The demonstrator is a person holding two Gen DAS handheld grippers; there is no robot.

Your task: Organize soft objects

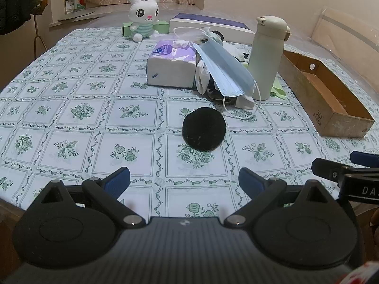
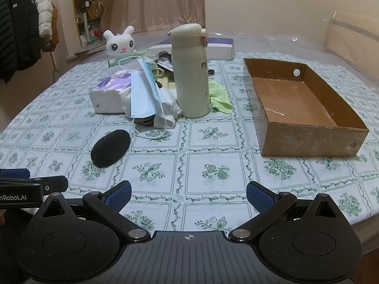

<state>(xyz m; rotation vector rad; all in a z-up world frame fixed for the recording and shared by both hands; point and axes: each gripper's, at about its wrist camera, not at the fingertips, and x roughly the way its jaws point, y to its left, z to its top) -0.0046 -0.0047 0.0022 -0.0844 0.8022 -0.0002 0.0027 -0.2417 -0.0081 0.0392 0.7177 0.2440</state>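
Nothing gathered yet; both the left gripper [image 1: 184, 181] and right gripper [image 2: 188, 195] hover with fingers spread wide and empty over the floral-clothed bench [image 2: 213, 146]; the brown cardboard box [image 2: 310, 139] stands empty at right. Judged next: the left gripper descends on the near round black fabric pad [image 1: 204, 129]; it lies flat, so the fingers must pinch low.

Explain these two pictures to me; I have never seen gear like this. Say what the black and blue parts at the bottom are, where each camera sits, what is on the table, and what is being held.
A person holds a two-finger gripper in each hand, each with its own camera looking forward along the fingers. One picture looks out over the left gripper, the other over the right gripper. Both are open and hold nothing. On the flowered tablecloth lie a black round pad, a blue face mask, a tissue pack, a plush rabbit, a green cloth, a cream bottle and an empty cardboard box.
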